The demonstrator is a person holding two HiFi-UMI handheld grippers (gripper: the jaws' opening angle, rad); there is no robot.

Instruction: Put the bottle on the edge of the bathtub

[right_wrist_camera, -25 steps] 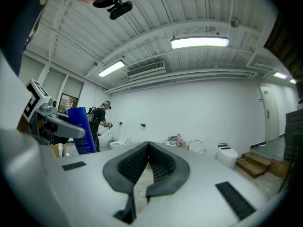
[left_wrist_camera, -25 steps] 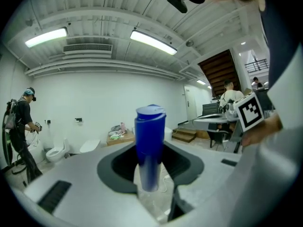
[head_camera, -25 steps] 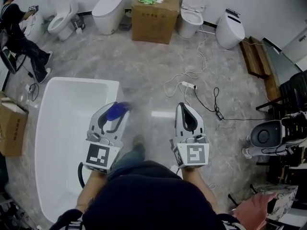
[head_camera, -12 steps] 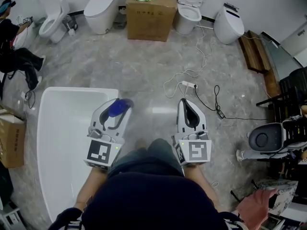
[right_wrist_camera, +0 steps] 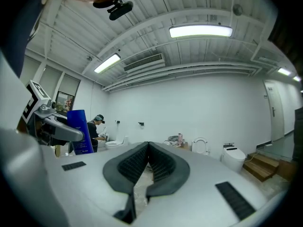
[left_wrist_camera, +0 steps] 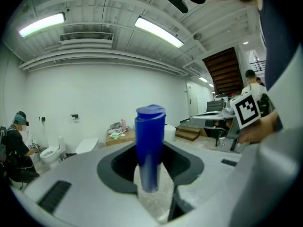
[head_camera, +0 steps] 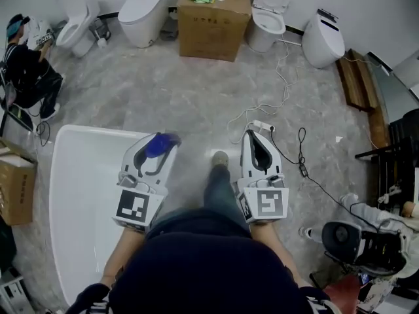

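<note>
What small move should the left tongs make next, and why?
Probably lower the left tongs toward the bathtub rim: they are shut on the blue bottle, which hangs upright beside its corner, not resting on anything. The right tongs are shut, empty.

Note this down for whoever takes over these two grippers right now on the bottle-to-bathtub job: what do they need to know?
Left gripper: shut on the blue bottle, held upright with its cap on top, near the far right corner of the white bathtub.
Right gripper: shut, nothing between its jaws, over the floor beside the tub.
Done: bottle is in hand.
Left: lower it onto the tub's edge, open the jaws, back away.
</note>
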